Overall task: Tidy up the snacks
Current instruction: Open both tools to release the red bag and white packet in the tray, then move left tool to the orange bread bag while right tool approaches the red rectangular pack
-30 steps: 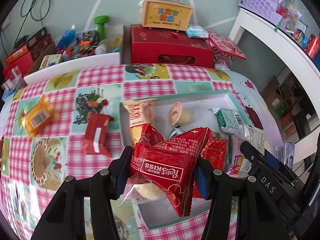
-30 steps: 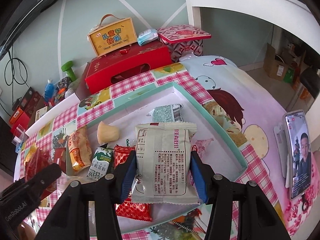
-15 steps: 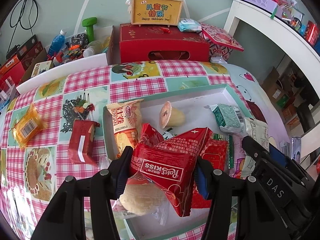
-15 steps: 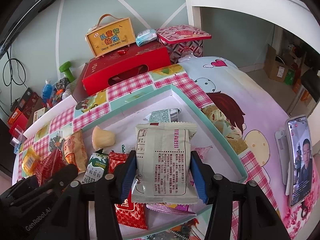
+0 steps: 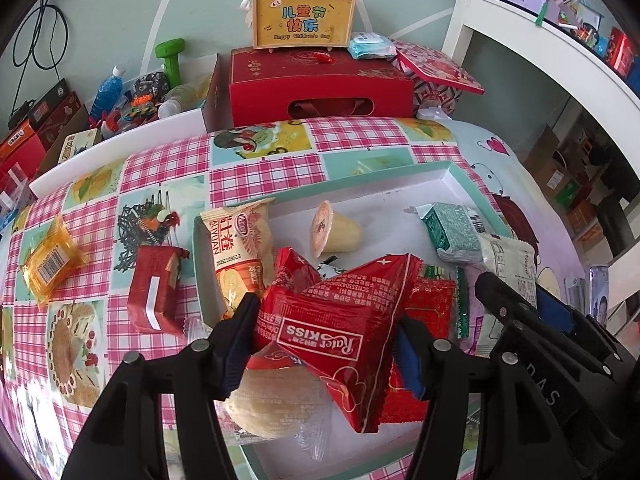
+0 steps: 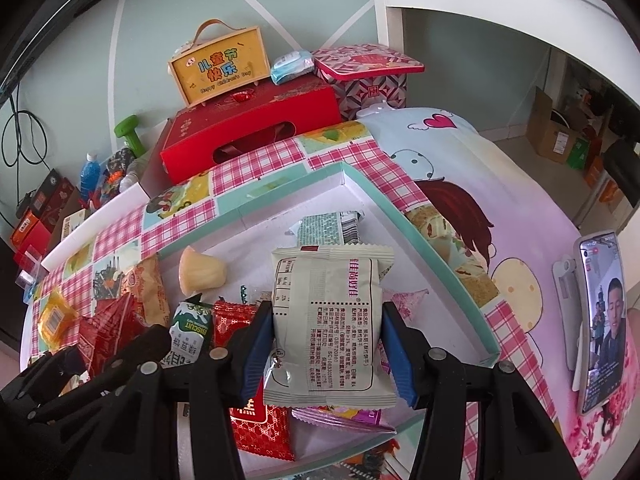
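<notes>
My left gripper (image 5: pixel 324 344) is shut on a red "Rater Kiss" snack bag (image 5: pixel 340 320), held over the near left part of a white tray with a teal rim (image 5: pixel 448 170). My right gripper (image 6: pixel 326 344) is shut on a pale grey-white snack packet (image 6: pixel 330 320), held over the tray's (image 6: pixel 384 196) near middle. In the tray lie a jelly cup (image 5: pixel 334 232), a green packet (image 5: pixel 450 230), an orange biscuit pack (image 5: pixel 240 252), a red packet (image 6: pixel 260 420) and a round pastry in clear wrap (image 5: pixel 276 404).
A small red packet (image 5: pixel 154 294) and an orange packet (image 5: pixel 50 264) lie on the checked tablecloth left of the tray. A big red gift box (image 5: pixel 320 84) with a yellow case (image 5: pixel 304 20) stands behind. A phone (image 6: pixel 600 320) lies at the right.
Both grippers have drawn back and risen slightly over the tray with their packets still held. The round pastry has come into view under the left gripper.
</notes>
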`<state>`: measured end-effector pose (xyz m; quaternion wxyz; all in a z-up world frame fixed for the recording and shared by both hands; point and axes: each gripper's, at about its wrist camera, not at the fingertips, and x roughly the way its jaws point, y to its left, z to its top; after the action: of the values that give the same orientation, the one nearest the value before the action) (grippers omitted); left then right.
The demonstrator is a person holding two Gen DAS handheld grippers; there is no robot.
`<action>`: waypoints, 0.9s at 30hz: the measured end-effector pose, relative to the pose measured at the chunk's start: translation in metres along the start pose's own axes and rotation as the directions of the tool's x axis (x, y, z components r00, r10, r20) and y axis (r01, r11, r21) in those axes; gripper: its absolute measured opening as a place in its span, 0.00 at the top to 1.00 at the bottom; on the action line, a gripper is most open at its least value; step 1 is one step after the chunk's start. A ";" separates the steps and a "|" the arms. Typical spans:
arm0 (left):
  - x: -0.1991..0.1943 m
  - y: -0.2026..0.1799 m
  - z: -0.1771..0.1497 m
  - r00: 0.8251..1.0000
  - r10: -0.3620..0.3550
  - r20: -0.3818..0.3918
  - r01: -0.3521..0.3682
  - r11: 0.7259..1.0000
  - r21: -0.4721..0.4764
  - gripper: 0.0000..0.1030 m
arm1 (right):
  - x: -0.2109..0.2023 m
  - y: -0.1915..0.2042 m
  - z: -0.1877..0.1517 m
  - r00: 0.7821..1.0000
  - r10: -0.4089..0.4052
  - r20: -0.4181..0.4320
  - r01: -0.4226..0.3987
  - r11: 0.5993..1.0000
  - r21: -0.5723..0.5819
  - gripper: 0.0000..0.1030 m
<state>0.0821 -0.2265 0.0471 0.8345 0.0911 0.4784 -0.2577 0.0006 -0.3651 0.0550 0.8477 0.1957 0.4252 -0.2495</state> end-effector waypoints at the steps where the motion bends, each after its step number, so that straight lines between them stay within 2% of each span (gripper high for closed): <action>1: 0.000 0.001 0.000 1.000 -0.002 -0.002 0.002 1.000 -0.001 0.37 | 0.001 0.000 0.001 1.000 0.001 -0.001 -0.001 1.000 0.000 0.45; 6: -0.001 0.003 0.001 1.000 -0.008 -0.008 0.008 1.000 -0.015 0.34 | -0.001 0.000 0.000 1.000 0.000 0.000 0.000 1.000 -0.002 0.45; 12: -0.006 0.007 0.002 1.000 -0.001 -0.005 0.001 1.000 -0.023 0.30 | 0.000 0.000 -0.001 1.000 -0.005 -0.016 0.005 1.000 -0.004 0.39; 15: -0.008 0.010 0.003 1.000 0.012 -0.008 -0.013 1.000 -0.024 0.23 | -0.001 0.002 -0.001 1.000 -0.009 -0.017 0.008 1.000 -0.013 0.38; 24: -0.021 0.034 0.005 0.999 0.033 -0.017 -0.034 0.996 -0.087 0.23 | -0.002 0.008 -0.002 1.000 -0.021 -0.017 0.020 0.999 -0.032 0.38; 25: -0.022 0.038 0.005 0.999 0.041 -0.017 -0.043 0.994 -0.100 0.23 | -0.002 0.010 -0.002 1.000 -0.019 -0.017 0.018 0.999 -0.038 0.37; 27: -0.023 0.049 0.005 0.997 0.067 -0.028 -0.070 0.990 -0.125 0.15 | -0.003 0.017 -0.002 1.000 -0.012 -0.014 0.011 0.998 -0.057 0.26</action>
<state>0.1018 -0.1793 0.0641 0.8412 0.0577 0.5001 -0.1973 0.0076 -0.3499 0.0581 0.8485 0.1708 0.4393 -0.2405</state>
